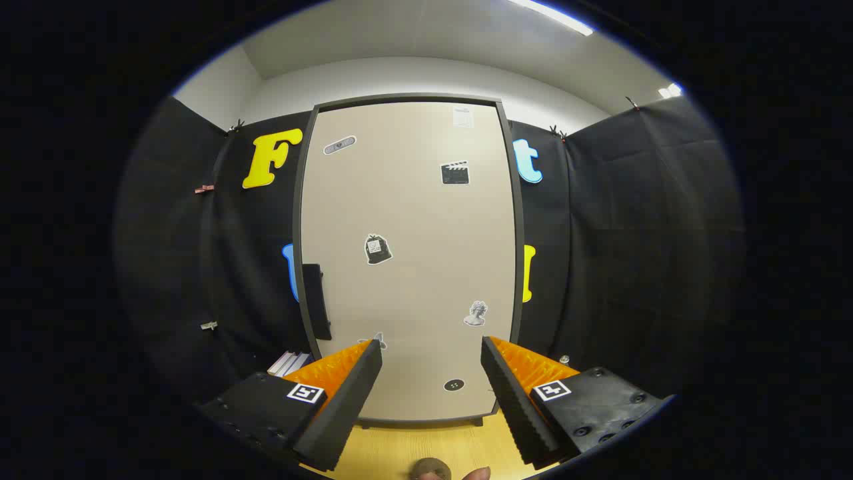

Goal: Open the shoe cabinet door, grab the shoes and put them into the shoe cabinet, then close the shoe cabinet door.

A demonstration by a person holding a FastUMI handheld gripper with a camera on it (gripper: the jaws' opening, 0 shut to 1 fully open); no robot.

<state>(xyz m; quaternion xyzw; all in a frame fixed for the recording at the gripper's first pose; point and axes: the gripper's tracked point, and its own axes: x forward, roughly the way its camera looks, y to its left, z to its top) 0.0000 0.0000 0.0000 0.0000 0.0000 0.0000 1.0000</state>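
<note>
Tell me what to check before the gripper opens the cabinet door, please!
1. Cabinet door shut, ready to open: ok.
2. Gripper open, nothing between its fingers: ok.
3. Gripper faces the door squarely: ok.
4. Dark handle at the door's left edge in sight: ok.
5. Fingers lined up with the handle: not ok, it sits beyond the left finger.
6. Shoes located: cannot tell.

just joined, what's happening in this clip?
A person is holding the hand-held gripper up to a tall beige shoe cabinet in the booth. The cabinet door, dotted with stickers, is shut, and its dark handle sits on the left edge. The fingers are spread open with nothing between them, pointed at the lower part of the door and not touching it. The cabinet stands on a wooden floor.
</note>
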